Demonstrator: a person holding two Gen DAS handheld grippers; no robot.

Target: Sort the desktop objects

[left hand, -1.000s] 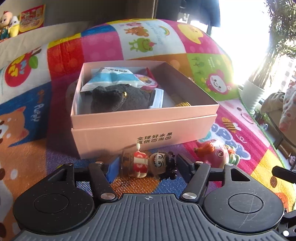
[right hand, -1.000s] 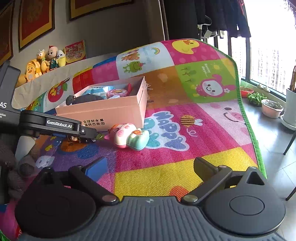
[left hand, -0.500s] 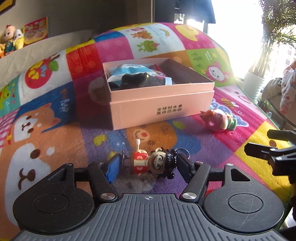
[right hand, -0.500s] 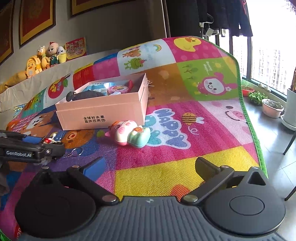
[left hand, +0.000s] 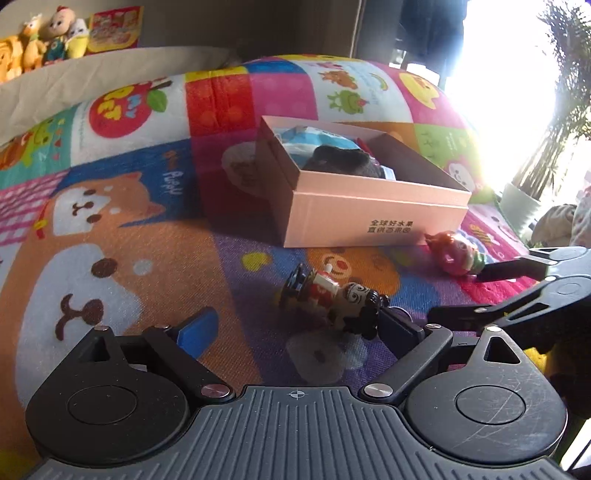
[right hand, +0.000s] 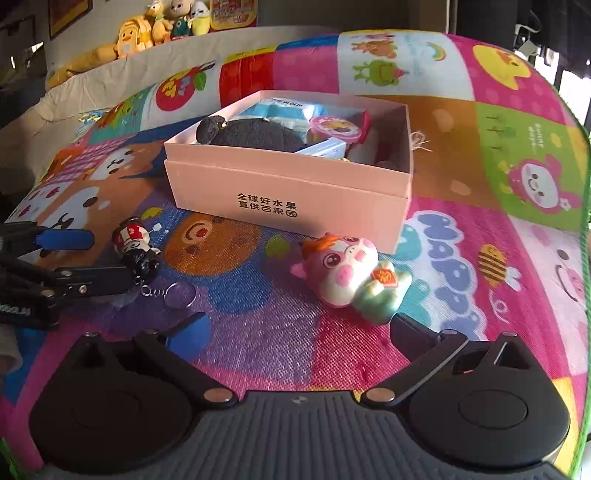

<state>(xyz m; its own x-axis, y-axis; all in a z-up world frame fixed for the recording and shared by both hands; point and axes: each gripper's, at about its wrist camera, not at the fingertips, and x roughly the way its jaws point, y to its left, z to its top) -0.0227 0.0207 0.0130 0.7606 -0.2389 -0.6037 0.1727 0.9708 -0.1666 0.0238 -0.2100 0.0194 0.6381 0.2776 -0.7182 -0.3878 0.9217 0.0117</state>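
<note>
Woven, coarse-textured play mat [right hand: 280, 332], printed in bright cartoon squares, covers the surface in both views. Low in the left wrist view the left tongs [left hand: 295, 328] are opening, their two black fingers now wide apart, one tipped with a blue pad [left hand: 195, 328]. Between them lies the small figurine keychain [left hand: 332, 295], a glossy plastic doll on its side with a red-and-white body, a round black-haired head and a flat dark base; its head is just beside the right-hand finger, while the blue pad stands clear of it. In the right wrist view its short chain and clear round ring [right hand: 179, 295] trail onto the mat at the left of the frame.

Low in the right wrist view the right tongs [right hand: 295, 332] stand wide with nothing between them, just below the squishy pink pig toy [right hand: 351, 273], a smooth rounded figure with an orange tuft and a mint-green lower half. Beyond it, at centre frame, sits the pink cardboard box [right hand: 295, 192], rectangular, matte, with dark printed characters on its front wall. Inside are a fuzzy dark grey plush [right hand: 251, 134], a crinkled blue-and-white packet [right hand: 284, 109] and a round pink-lidded tub [right hand: 334, 127]. Yellow plush toys [right hand: 147, 26] line the upper left.
</note>
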